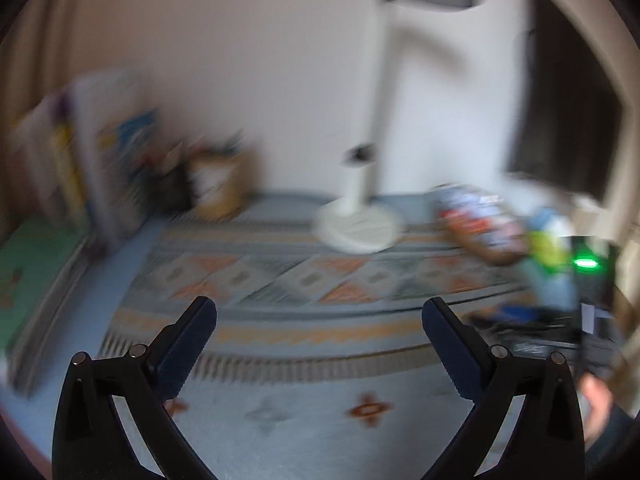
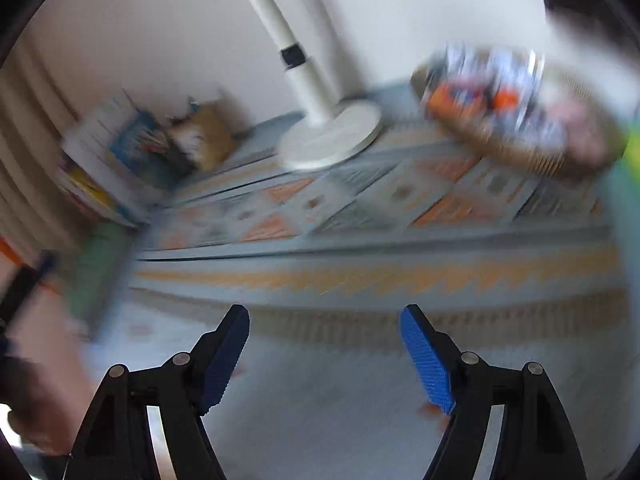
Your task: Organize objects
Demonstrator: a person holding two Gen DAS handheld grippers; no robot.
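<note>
Both views are smeared by motion. My left gripper (image 1: 320, 312) stands wide open over a patterned cloth (image 1: 304, 280) with nothing between its fingers. My right gripper (image 2: 325, 320) is open too, its blue pads empty above the same cloth (image 2: 360, 240). A woven basket (image 1: 480, 224) full of colourful packets sits at the right behind the left gripper. In the right wrist view that basket (image 2: 520, 148) lies at the upper right. A brown holder with pens (image 1: 218, 184) and a row of upright books (image 1: 80, 160) stand at the back left; the books (image 2: 120, 152) show at the left in the right wrist view.
A white desk lamp stands on its round base (image 1: 358, 228) mid-back; its base (image 2: 332, 136) shows in the right wrist view too. A dark screen (image 1: 568, 112) and a device with a green light (image 1: 586, 264) are at the right. A green pad (image 1: 28, 272) lies far left. A person's hand (image 2: 44, 360) is at the left edge.
</note>
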